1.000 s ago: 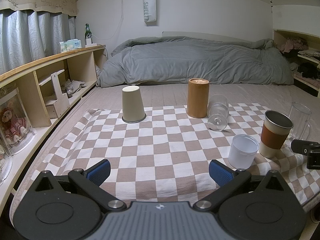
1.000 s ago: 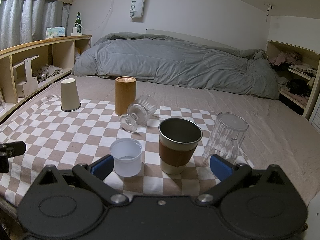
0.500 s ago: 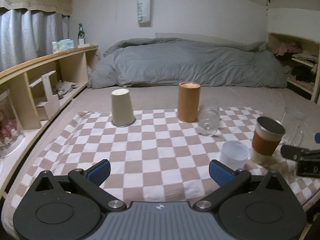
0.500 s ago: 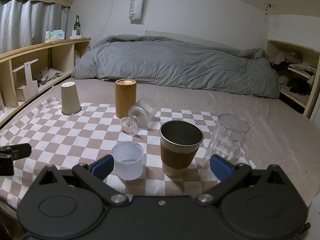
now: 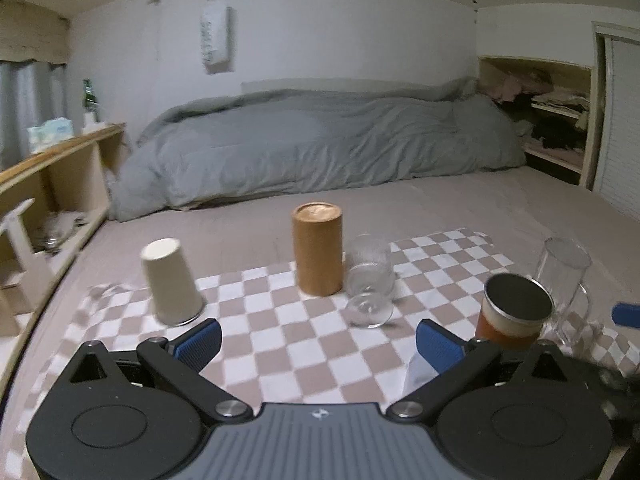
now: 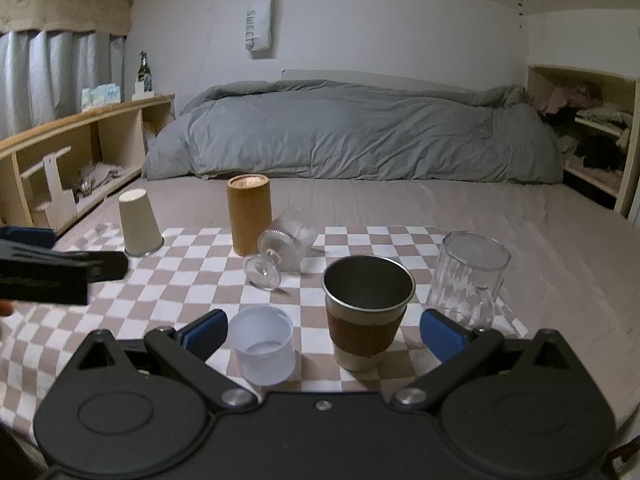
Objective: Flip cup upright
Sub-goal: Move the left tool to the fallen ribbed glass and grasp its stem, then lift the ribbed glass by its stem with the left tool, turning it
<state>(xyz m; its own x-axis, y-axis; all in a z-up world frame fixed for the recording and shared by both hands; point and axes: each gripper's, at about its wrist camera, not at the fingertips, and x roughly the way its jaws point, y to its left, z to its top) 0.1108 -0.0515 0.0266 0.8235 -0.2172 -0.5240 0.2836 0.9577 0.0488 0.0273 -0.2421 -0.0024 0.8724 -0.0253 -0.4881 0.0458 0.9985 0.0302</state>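
A beige paper cup (image 5: 172, 282) stands upside down at the far left of the checkered cloth (image 5: 280, 340); it also shows in the right wrist view (image 6: 139, 222). A brown cylinder cup (image 5: 318, 248) stands inverted behind a ribbed glass goblet (image 5: 368, 284) that lies on its side. My left gripper (image 5: 318, 344) is open and empty, hovering near the cloth's front. My right gripper (image 6: 322, 330) is open and empty, just behind a small white plastic cup (image 6: 262, 344) and a steel cup with a brown sleeve (image 6: 366, 312), both upright.
A clear glass mug (image 6: 466, 276) stands upright at the cloth's right edge. A grey duvet (image 6: 352, 136) lies at the back of the bed. Wooden shelving (image 6: 72, 160) runs along the left, a wall niche (image 6: 592, 132) on the right. The left gripper's finger (image 6: 52, 272) crosses the right view's left side.
My left gripper has swung right and forward, bringing the cups closer and nearer the centre of its view. The right gripper moved slightly closer to the white and steel cups. No cup has moved.
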